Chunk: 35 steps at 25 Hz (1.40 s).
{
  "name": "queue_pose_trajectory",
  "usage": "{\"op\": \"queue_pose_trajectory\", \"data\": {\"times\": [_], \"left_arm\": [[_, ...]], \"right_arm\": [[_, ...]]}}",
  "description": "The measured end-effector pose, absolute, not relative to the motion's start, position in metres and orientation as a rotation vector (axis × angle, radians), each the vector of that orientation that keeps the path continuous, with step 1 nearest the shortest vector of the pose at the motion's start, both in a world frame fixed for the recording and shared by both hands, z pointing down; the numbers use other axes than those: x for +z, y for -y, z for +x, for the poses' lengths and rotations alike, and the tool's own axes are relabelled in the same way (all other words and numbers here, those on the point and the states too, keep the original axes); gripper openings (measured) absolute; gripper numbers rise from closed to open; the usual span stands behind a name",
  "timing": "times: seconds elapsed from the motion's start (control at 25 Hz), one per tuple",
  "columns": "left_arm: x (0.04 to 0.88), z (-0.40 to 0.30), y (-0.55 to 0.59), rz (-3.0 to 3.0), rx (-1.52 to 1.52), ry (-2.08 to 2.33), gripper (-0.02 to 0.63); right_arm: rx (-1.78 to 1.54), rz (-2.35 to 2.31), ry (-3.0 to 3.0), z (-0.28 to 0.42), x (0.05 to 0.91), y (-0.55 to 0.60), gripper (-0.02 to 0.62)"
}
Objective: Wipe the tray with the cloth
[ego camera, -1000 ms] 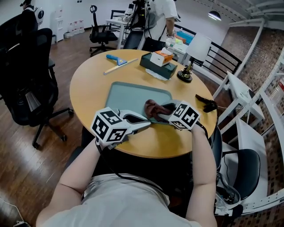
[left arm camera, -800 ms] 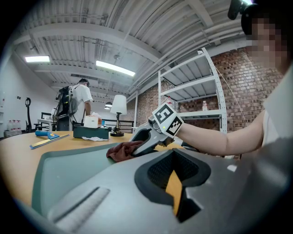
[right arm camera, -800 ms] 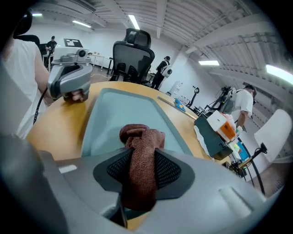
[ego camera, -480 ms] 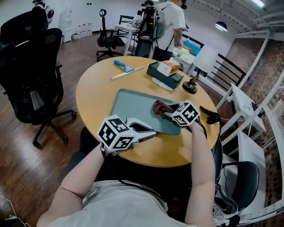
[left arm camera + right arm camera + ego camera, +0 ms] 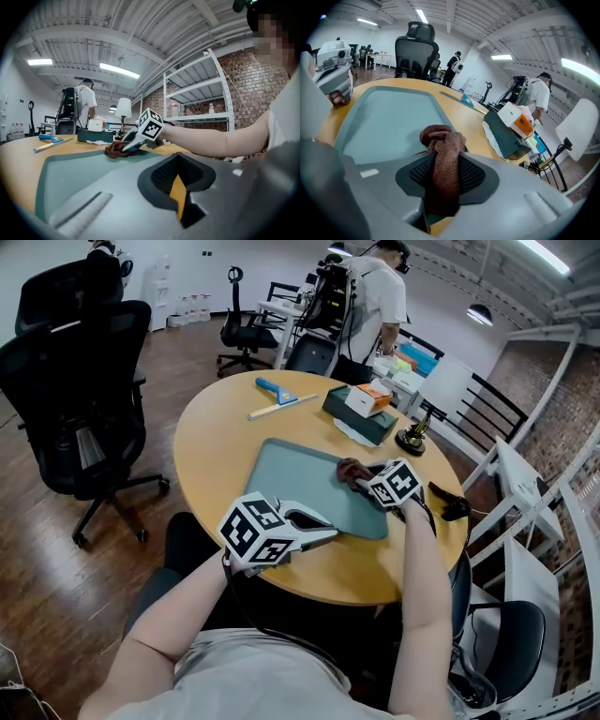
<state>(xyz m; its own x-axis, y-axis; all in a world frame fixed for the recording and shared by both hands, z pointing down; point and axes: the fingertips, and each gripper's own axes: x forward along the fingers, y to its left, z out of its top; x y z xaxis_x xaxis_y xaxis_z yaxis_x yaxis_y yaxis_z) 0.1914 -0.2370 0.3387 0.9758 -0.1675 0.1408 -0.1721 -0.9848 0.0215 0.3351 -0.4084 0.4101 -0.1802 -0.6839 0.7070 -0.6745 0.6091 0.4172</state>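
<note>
Brown cloth [image 5: 440, 150] is being clamped in right hand-held gripper [image 5: 362, 480], on teal tray [image 5: 286, 486], far right part. Left hand-held gripper [image 5: 326, 533], jaws narrow, is being held at near tray edge on desk [image 5: 211, 442].

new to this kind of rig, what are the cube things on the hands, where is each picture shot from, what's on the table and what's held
No robot here: a person carries two handheld two-jaw grippers, and the marker cubes belong to them. One picture comes from a head camera; the other two from cameras riding on each gripper. The round table carries a teal tray, a dark box and a blue tool. The right gripper pinches a brown cloth on the tray. The left gripper, jaws closed, rests at the tray's near edge.
</note>
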Motion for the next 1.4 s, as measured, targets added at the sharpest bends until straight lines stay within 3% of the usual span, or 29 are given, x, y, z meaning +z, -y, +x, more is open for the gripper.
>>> {"op": "queue_pose_trajectory", "data": {"times": [0.56,1.4], "left_arm": [[0.339,0.191,0.229,3.1,0.209,0.26,0.322],[0.338,0.188,0.23,3.095,0.204,0.257,0.322]], "right_arm": [[-0.087,0.999,1.908,0.295,0.413,0.422,0.13],[-0.198,0.815,1.972,0.249,0.409,0.329,0.132]]}}
